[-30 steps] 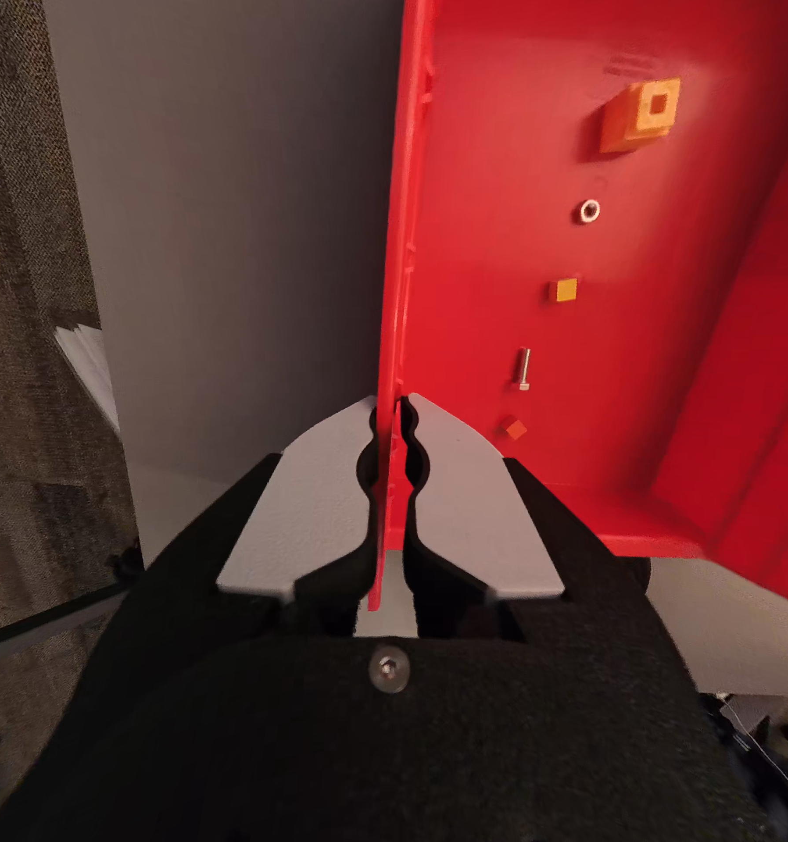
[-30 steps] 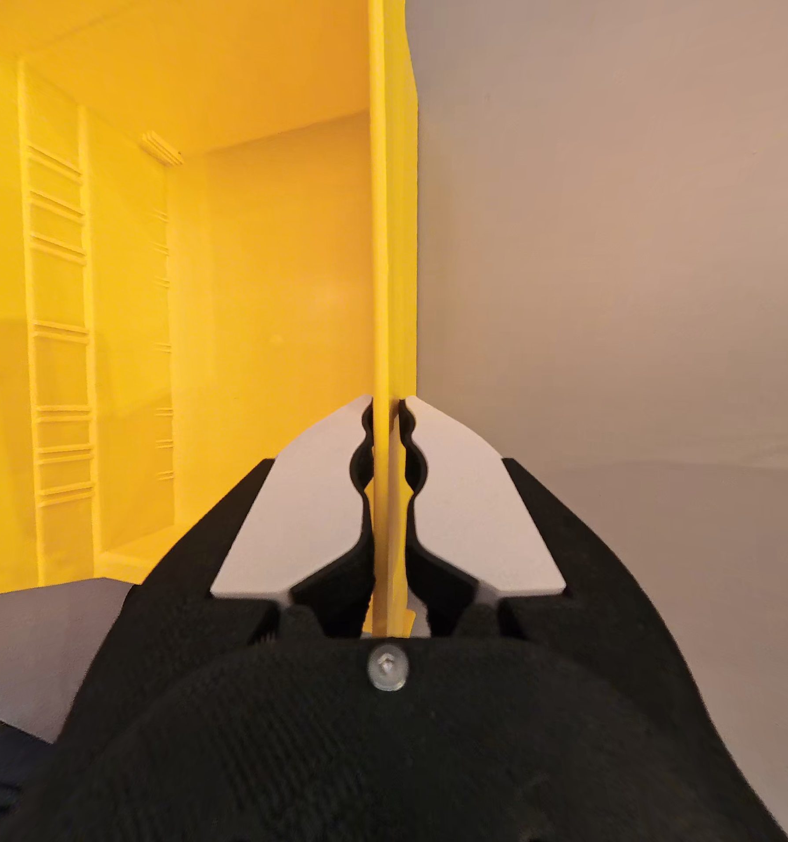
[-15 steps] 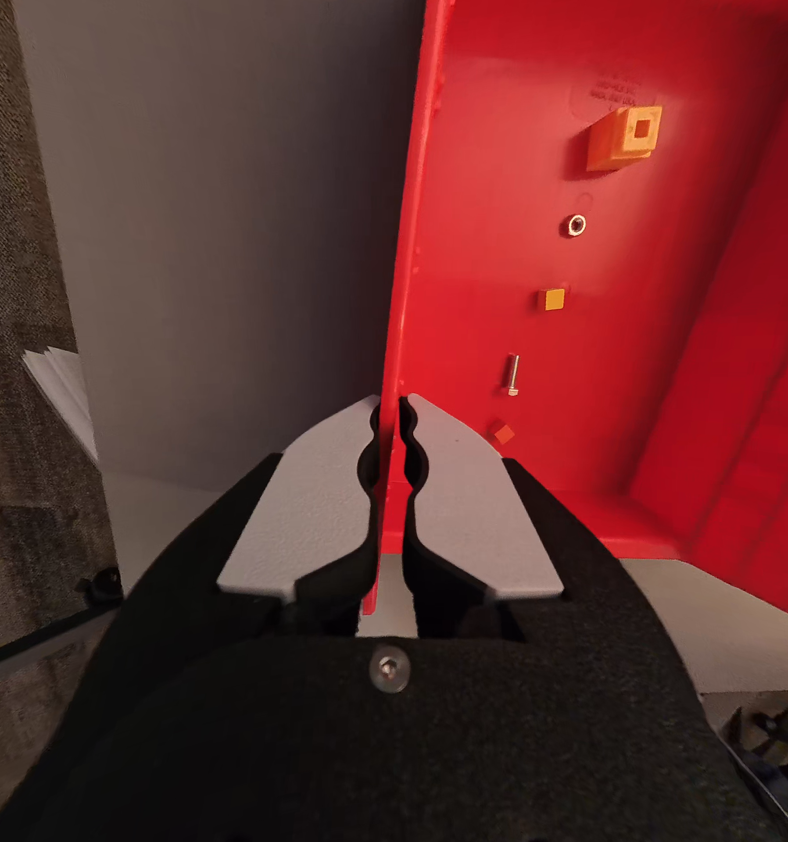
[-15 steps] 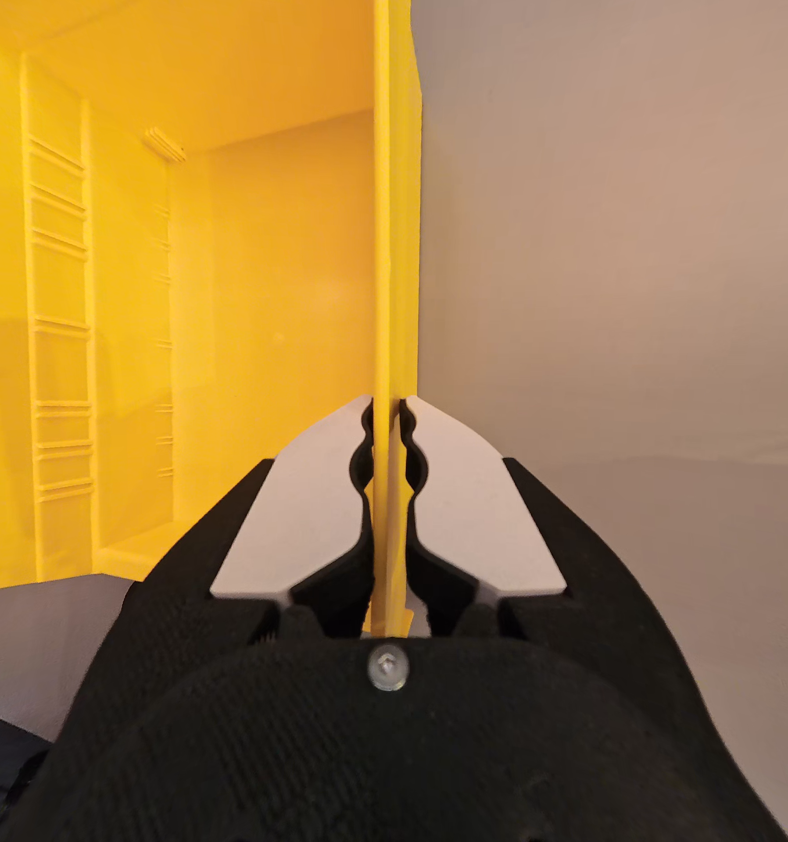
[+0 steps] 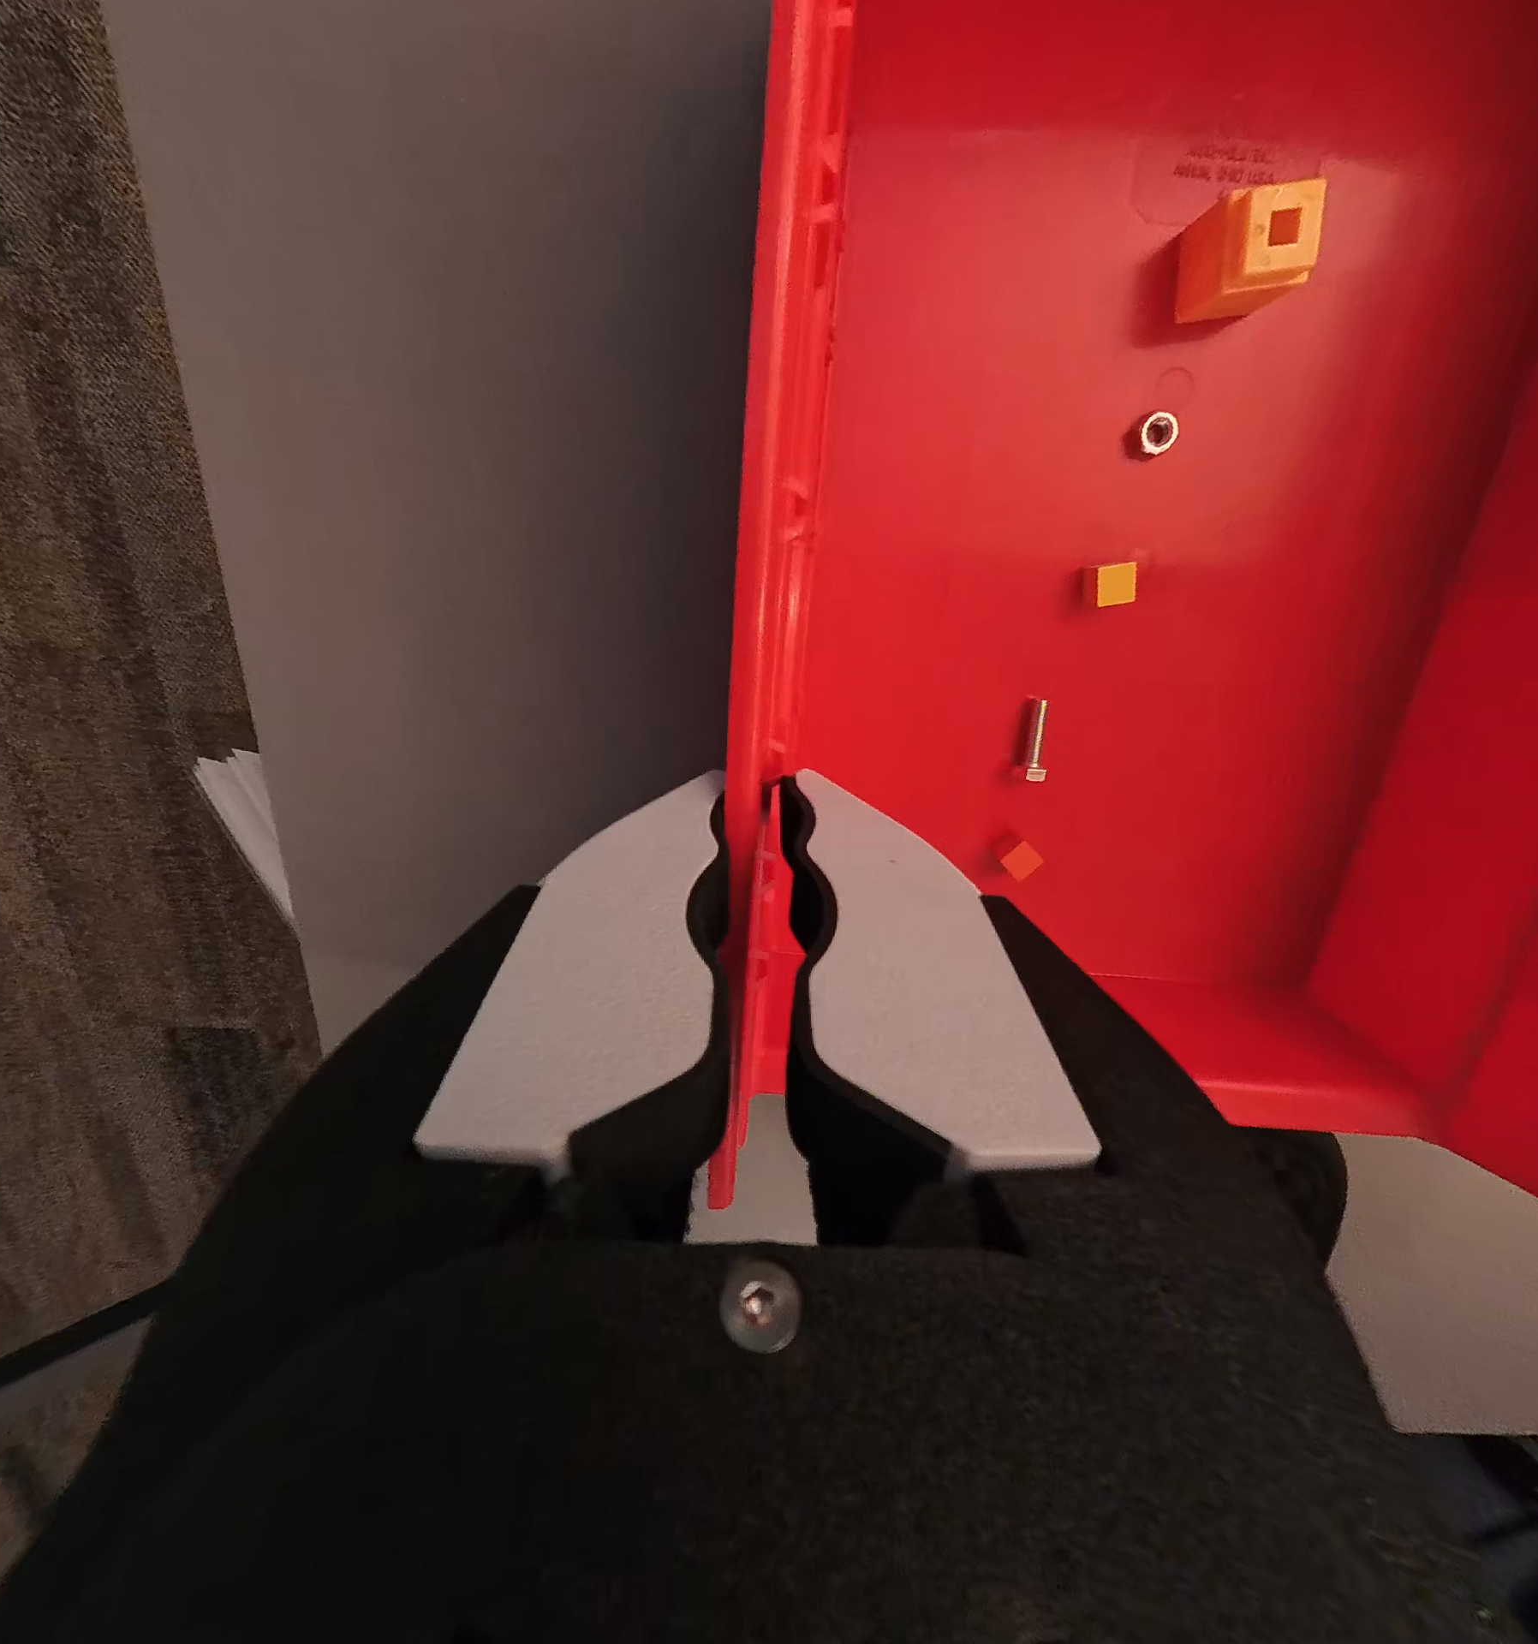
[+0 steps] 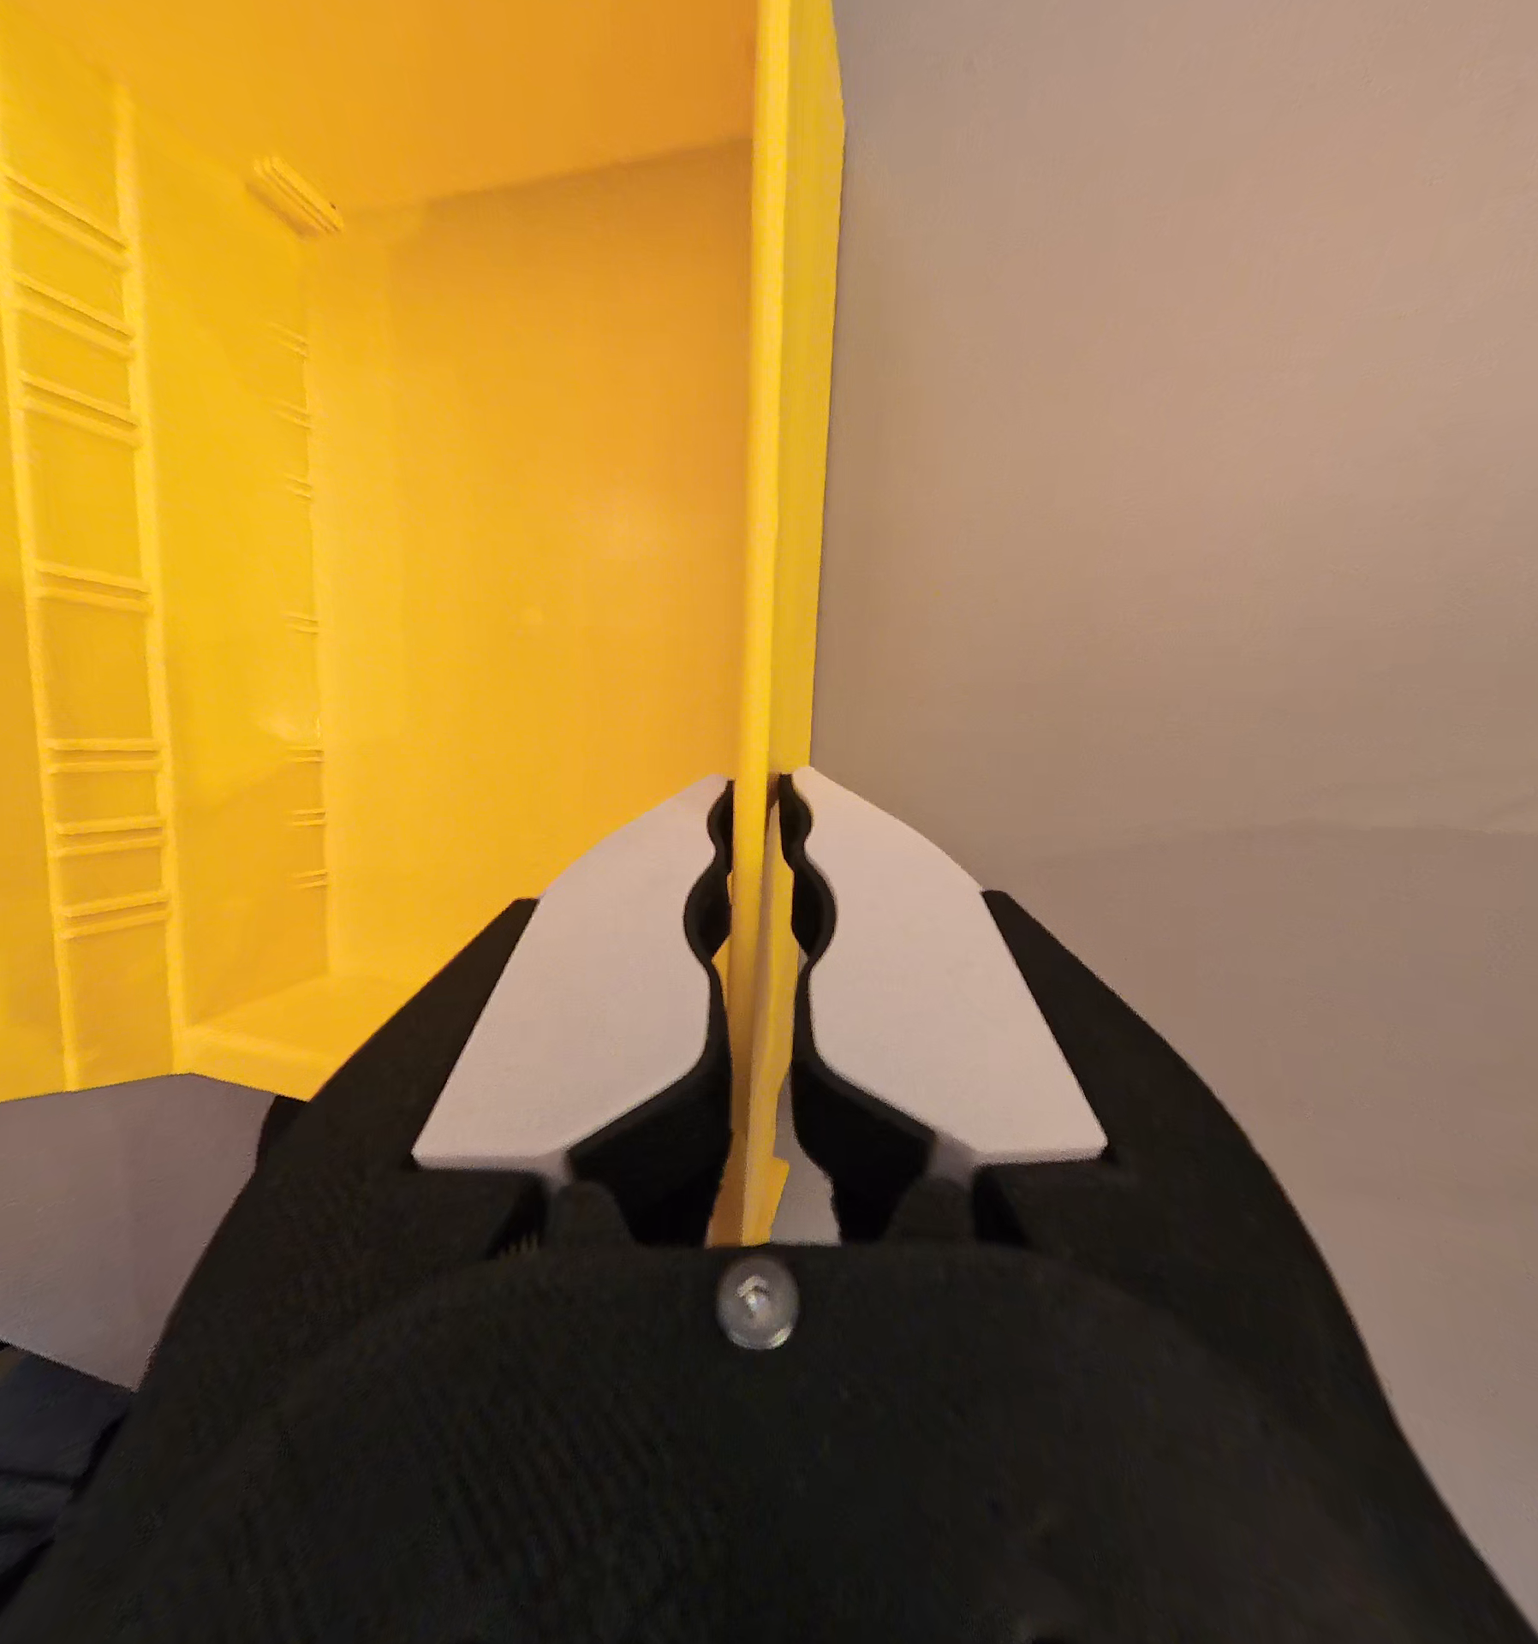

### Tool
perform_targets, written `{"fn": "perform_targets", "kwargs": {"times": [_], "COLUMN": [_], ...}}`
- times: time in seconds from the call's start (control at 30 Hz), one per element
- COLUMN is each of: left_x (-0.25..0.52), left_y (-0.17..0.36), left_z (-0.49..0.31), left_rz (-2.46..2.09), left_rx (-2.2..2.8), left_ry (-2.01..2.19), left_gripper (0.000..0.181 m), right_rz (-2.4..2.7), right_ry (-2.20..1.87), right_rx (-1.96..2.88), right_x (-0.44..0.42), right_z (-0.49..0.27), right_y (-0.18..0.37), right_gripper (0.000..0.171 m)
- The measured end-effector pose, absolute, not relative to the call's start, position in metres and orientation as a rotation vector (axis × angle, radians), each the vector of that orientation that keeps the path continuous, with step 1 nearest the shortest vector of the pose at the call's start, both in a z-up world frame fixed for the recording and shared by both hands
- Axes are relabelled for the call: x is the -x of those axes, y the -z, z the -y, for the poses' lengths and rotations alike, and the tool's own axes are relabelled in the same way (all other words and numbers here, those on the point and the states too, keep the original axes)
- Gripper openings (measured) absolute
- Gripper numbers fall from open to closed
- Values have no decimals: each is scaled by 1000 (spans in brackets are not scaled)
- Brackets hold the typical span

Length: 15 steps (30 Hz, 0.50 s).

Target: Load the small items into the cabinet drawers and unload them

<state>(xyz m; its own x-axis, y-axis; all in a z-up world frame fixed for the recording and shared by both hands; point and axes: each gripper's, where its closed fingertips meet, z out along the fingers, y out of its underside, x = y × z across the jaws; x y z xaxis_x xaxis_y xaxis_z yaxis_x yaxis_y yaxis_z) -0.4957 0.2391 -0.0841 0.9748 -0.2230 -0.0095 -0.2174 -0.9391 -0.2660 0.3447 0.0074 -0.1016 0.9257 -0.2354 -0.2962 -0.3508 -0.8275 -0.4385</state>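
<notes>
Embossed lettering on red drawer (image 5: 970, 445), too blurred to read

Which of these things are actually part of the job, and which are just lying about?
Part of the job:
- red drawer, clamped by the left gripper
- yellow drawer, clamped by the right gripper
- in the red drawer: orange block with a square hole, metal nut, yellow tile, bolt, small red cube

Just lying about:
- white paper stack
- carpet
</notes>
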Motion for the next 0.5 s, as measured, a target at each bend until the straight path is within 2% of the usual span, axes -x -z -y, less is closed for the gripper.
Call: {"fn": "perform_targets", "kwargs": {"times": [0.5], "left_x": [499], "left_y": [84], "left_z": [-237], "left_rz": [-380], "left_rx": [2754], "left_ry": [-120], "left_gripper": [12], "right_rz": [-507], "right_ry": [-322], "right_rx": [2600], "right_x": [-348], "right_z": [4], "right_y": [101], "right_gripper": [10]}}
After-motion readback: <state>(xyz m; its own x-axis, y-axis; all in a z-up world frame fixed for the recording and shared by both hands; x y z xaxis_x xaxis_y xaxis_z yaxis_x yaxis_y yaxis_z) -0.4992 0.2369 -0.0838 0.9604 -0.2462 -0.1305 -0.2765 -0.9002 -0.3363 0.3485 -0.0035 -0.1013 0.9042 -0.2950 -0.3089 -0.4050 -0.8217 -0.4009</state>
